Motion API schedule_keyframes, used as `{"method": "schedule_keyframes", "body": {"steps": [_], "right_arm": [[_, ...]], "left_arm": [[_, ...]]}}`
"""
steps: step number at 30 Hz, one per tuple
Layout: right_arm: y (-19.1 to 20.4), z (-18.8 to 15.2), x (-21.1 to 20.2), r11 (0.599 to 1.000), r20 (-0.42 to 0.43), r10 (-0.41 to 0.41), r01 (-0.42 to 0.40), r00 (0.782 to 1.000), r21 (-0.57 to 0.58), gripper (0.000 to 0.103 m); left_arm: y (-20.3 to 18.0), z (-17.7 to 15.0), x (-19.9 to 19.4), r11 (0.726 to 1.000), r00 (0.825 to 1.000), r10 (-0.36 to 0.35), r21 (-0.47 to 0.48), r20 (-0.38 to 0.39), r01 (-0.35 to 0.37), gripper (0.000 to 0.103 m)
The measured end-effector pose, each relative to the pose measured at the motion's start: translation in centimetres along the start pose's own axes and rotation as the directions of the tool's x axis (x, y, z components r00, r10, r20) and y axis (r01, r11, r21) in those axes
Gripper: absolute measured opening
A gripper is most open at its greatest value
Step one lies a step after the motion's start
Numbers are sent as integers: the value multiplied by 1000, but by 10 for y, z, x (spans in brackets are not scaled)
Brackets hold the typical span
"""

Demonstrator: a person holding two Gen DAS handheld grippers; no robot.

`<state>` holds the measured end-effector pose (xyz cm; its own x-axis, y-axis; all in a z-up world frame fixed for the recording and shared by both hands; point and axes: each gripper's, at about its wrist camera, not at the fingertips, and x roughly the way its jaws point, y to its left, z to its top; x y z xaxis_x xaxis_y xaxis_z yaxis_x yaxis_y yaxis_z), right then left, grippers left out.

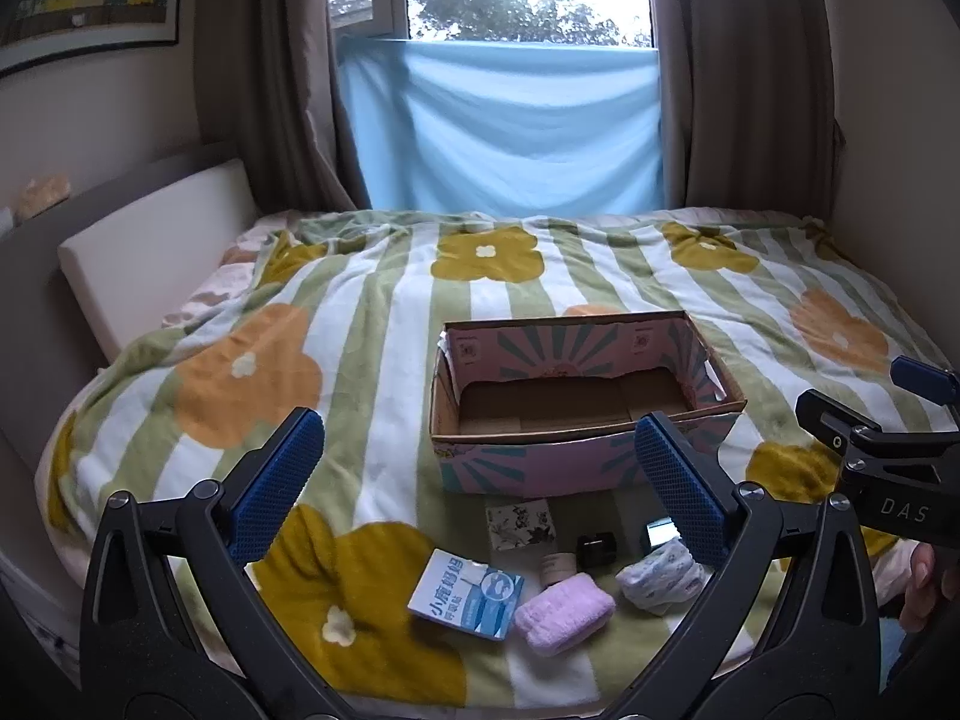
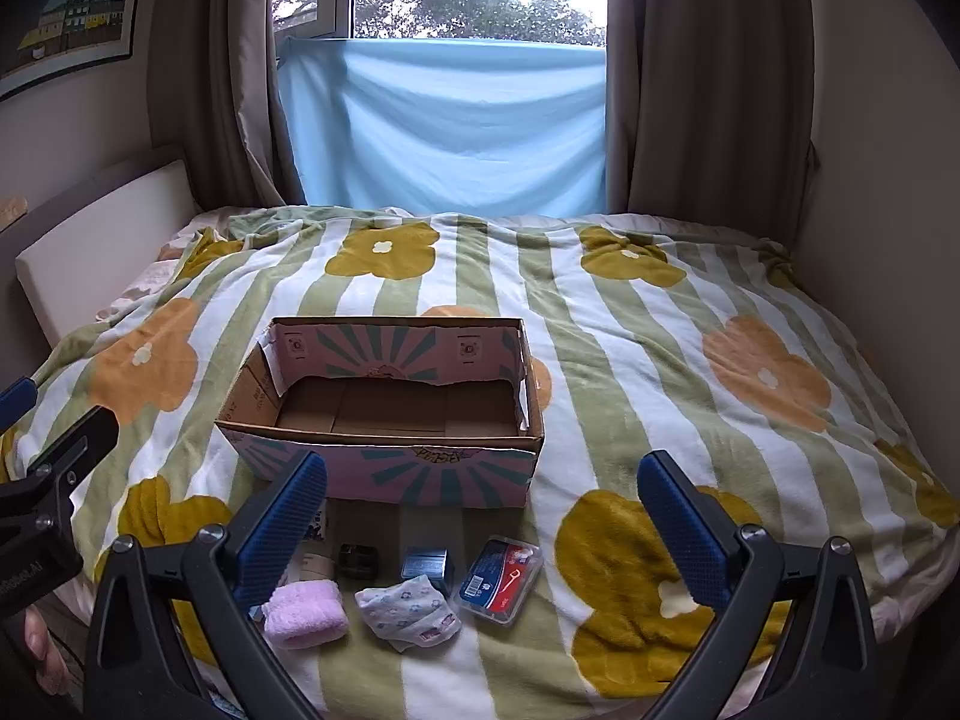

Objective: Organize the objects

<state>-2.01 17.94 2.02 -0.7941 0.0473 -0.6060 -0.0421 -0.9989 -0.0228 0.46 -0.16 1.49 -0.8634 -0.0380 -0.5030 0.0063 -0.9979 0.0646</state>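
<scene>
An empty open cardboard box (image 1: 585, 441) (image 2: 384, 462) sits on the bed. In front of it lie a blue-white carton (image 1: 467, 594), a pink towel roll (image 1: 564, 613) (image 2: 306, 612), patterned folded cloth (image 1: 660, 577) (image 2: 408, 609), a small black box (image 1: 596, 549) (image 2: 358, 560), a small tube (image 1: 557, 567), a floral card (image 1: 519, 523), a blue box (image 2: 426, 564) and a clear floss-pick case (image 2: 501, 579). My left gripper (image 1: 480, 480) is open above these items. My right gripper (image 2: 483, 516) is open above them too; it also shows at the right of the left wrist view (image 1: 870, 414).
A flowered striped blanket (image 2: 660, 360) covers the bed. A white headboard cushion (image 1: 150, 258) is at left. Brown curtains (image 2: 708, 72) and a blue cloth (image 2: 444, 120) hang at the window behind. A wall stands at the right (image 2: 870, 150).
</scene>
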Motion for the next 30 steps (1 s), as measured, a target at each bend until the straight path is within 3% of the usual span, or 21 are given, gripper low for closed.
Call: {"method": "schedule_keyframes", "body": {"steps": [30], "right_arm": [[1, 0, 0, 1000, -3, 2, -2, 1000, -3, 103]], "left_arm": [[8, -2, 2, 998, 999, -44, -44, -14, 43, 103]]}}
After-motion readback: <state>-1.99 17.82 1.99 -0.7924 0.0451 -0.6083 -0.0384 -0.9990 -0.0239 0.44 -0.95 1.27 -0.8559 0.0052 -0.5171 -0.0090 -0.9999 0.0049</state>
